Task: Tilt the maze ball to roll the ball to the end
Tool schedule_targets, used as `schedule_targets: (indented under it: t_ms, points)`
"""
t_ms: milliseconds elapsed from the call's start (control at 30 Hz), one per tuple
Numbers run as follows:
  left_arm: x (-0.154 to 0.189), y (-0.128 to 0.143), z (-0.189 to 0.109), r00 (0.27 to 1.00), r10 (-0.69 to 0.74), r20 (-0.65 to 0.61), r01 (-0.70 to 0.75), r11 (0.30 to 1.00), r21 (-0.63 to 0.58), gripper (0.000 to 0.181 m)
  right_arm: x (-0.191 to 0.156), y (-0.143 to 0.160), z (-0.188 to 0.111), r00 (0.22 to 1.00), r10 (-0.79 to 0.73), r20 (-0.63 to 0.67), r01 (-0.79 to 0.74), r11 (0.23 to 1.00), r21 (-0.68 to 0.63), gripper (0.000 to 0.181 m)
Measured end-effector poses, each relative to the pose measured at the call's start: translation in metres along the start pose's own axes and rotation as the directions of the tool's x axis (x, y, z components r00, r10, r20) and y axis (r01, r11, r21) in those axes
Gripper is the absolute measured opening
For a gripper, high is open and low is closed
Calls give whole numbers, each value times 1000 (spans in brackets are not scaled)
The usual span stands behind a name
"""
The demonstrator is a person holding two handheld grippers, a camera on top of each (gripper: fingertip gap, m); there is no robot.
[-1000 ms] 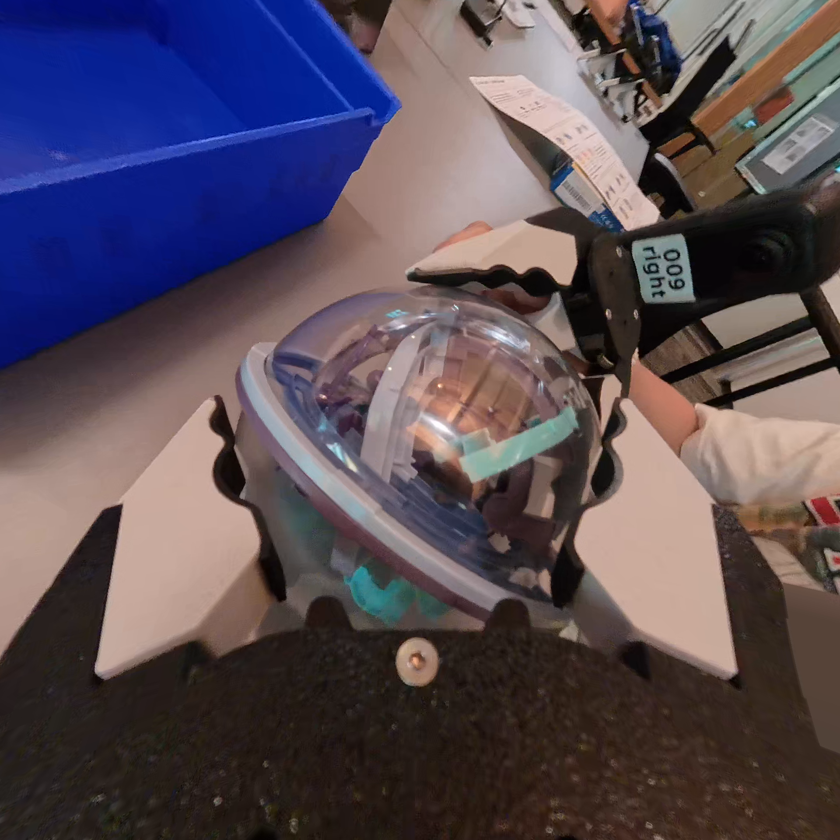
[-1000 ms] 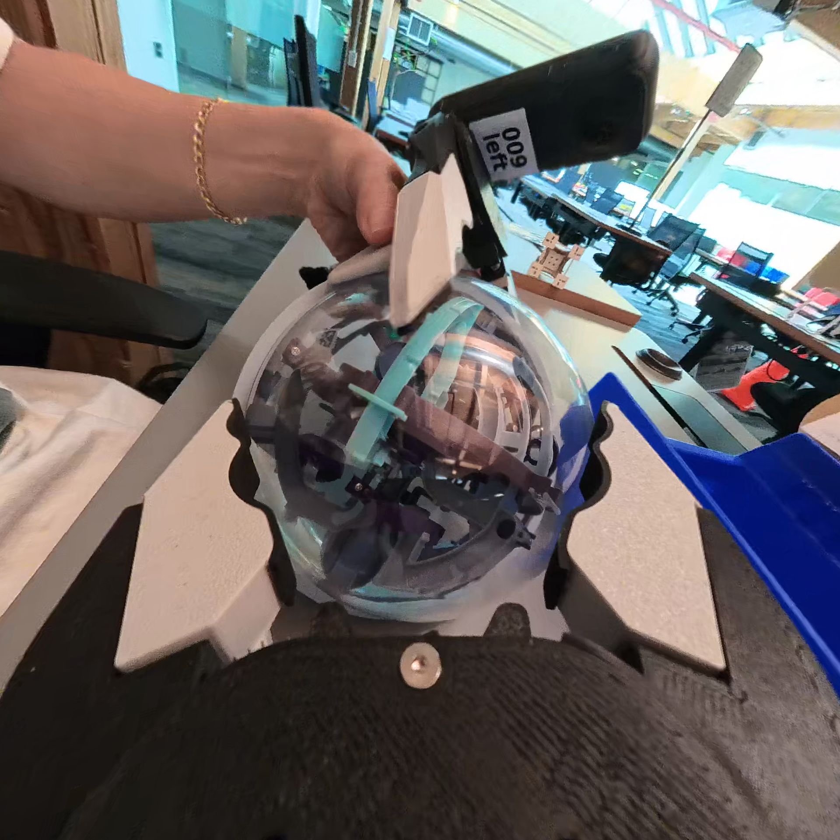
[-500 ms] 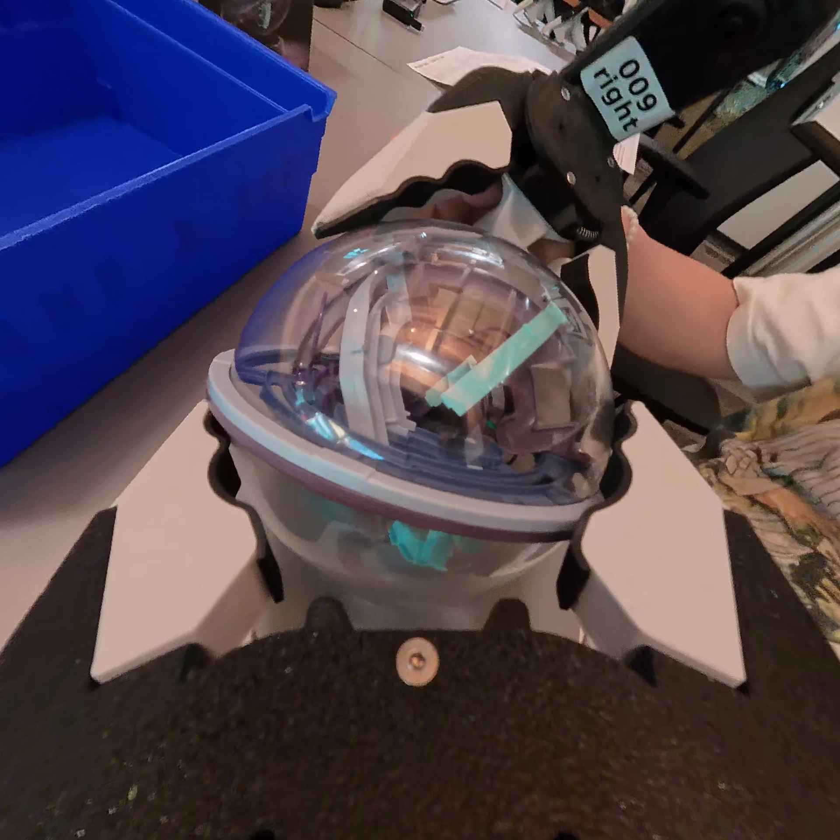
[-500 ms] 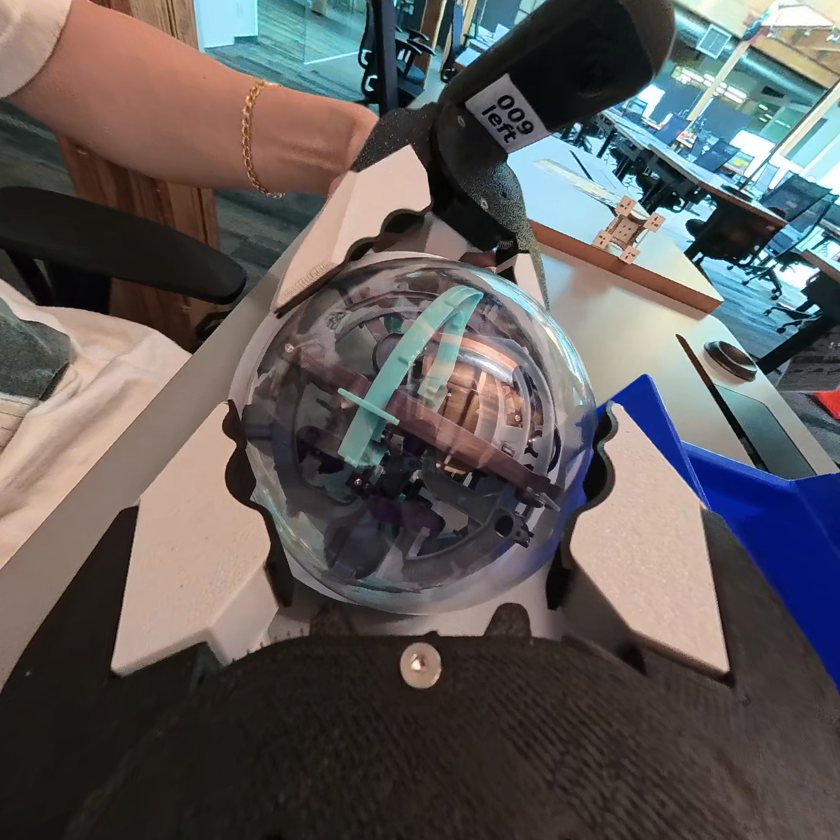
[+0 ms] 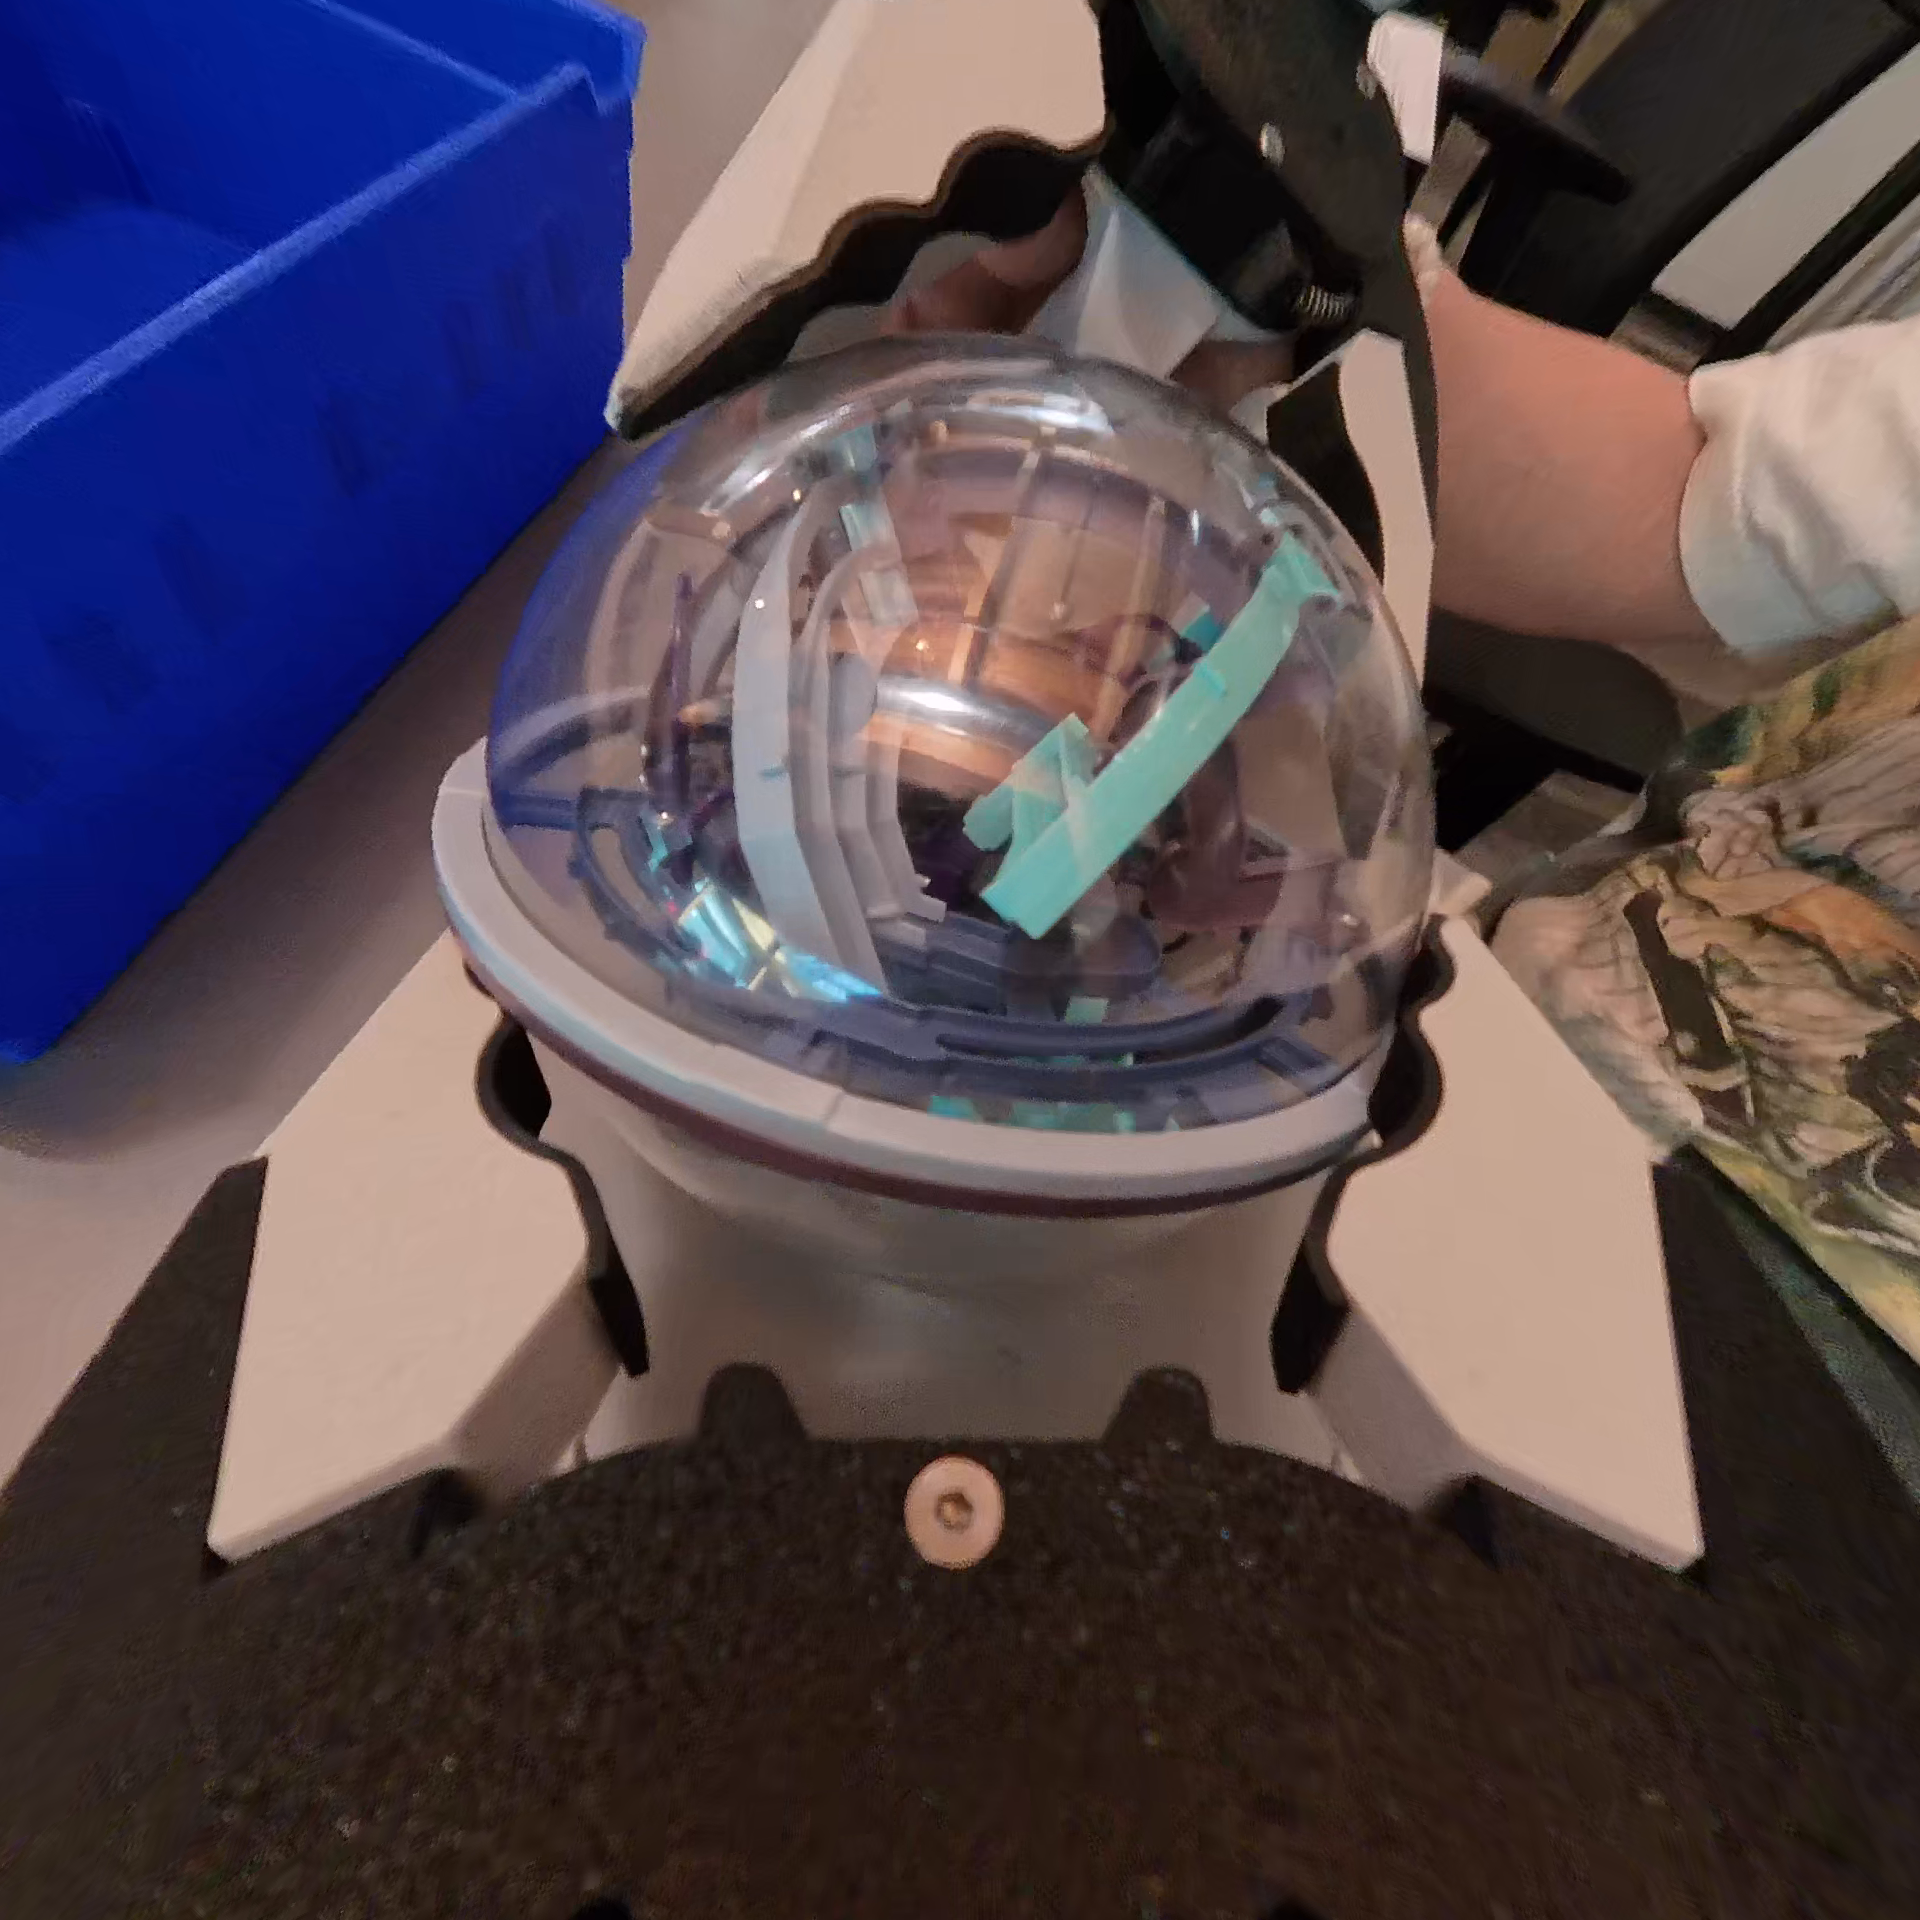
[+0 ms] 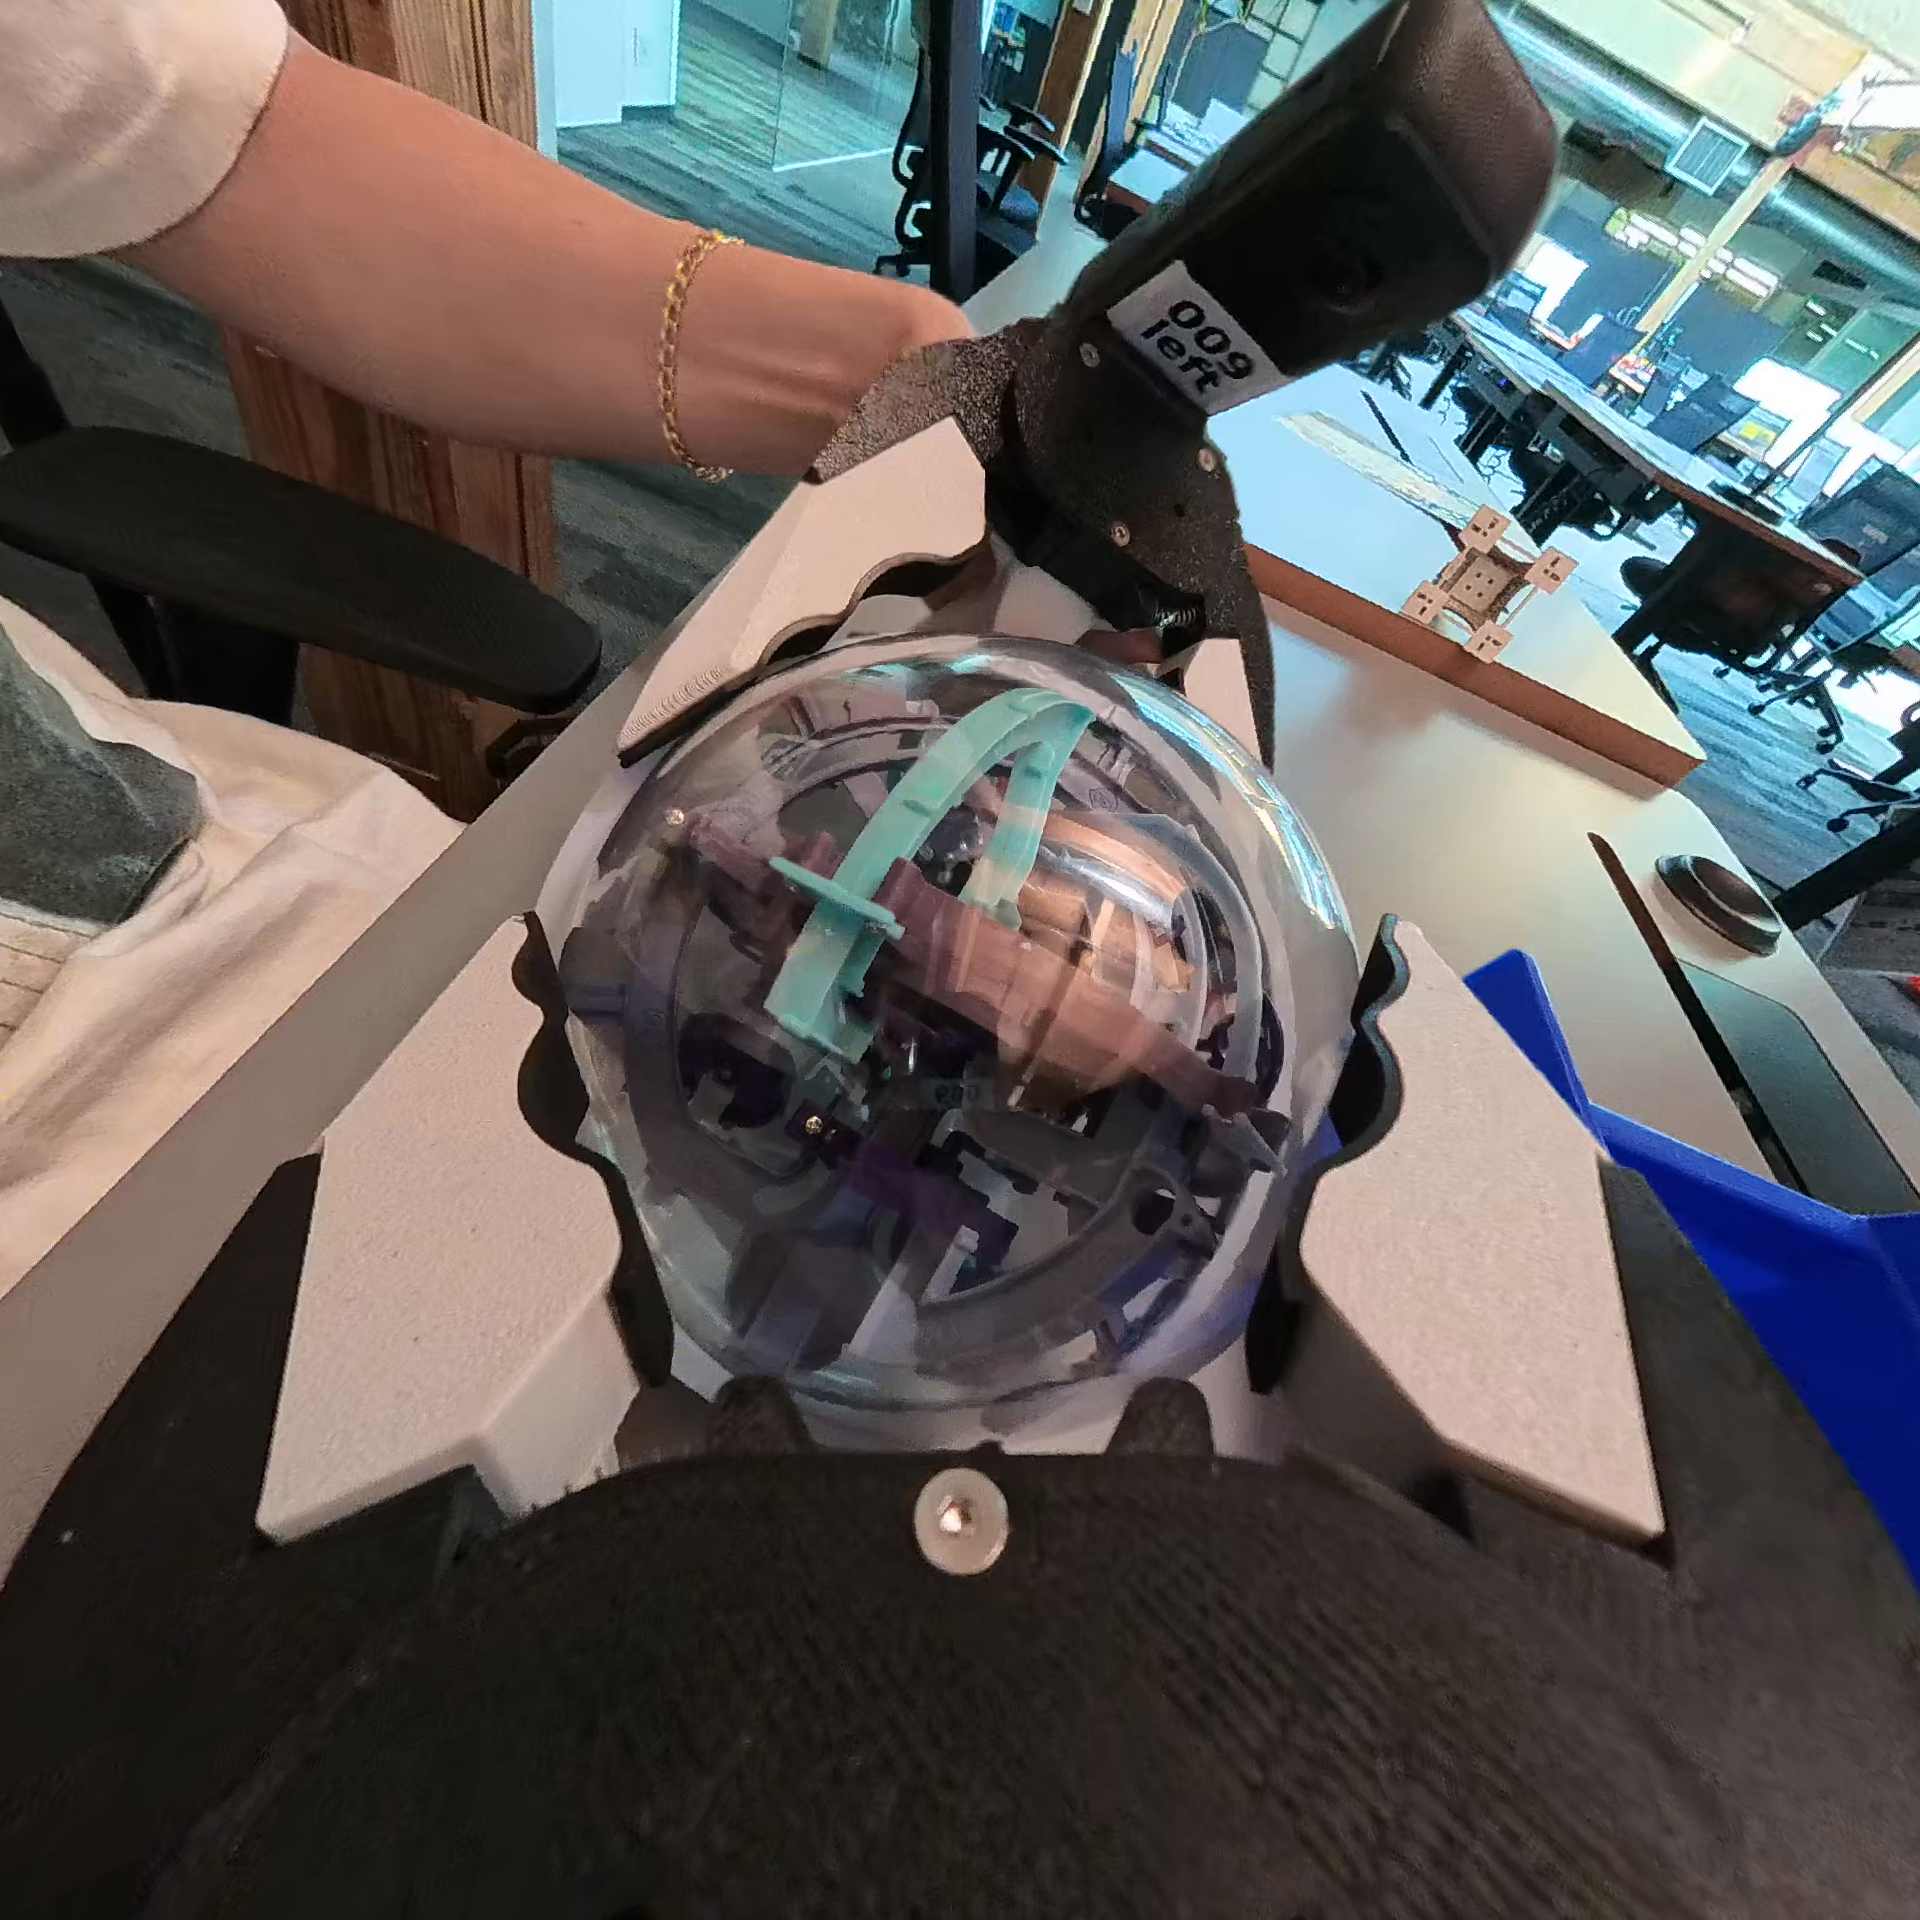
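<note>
Two claws, left claw (image 5: 956,1049) and right claw (image 6: 961,1122), being clamped on maze ball (image 5: 935,748); tilting step being performed; gentle, coordinated further tilt likely being called for.

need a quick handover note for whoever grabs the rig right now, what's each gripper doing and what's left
Left gripper: jaws shut on the maze ball, clamped at its white rim, clear dome up.
Right gripper: jaws shut on the same ball from the opposite side.
The ball is held between both, over the table near its edge; blue bin sits beside it.
Done: ball gripped by both grippers.
Left: keep tilting to roll the small ball to the end. I cannot pick out the small ball among the tracks, so progress is unknown. Keep both grips firm; the dome looks slick.
</note>
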State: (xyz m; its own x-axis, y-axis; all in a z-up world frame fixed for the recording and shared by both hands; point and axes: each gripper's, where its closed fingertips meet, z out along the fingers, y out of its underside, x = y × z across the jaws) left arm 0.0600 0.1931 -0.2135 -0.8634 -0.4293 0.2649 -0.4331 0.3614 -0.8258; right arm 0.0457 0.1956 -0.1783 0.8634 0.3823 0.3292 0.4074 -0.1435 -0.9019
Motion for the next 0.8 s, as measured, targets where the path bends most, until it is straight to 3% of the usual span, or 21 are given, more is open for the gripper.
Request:
schedule_targets:
  t_ms: [233, 500, 800]
  points:
    - [1, 15, -6, 999, -21, -31, 15, 985, -173, 156, -1, -1, 4, 1000, -14, 16, 14, 1000, -23, 146]
    - [-1, 19, -20, 997, 69, -30, -75, 941, -329, 156, 0, 7, 6, 998, -57, 8, 57, 994, -88, 143]
    - [-1, 14, -19, 992, -123, -24, 113, 962, -248, 157, -1, 14, 16, 990, -115, -83, 105, 987, -122, 153]
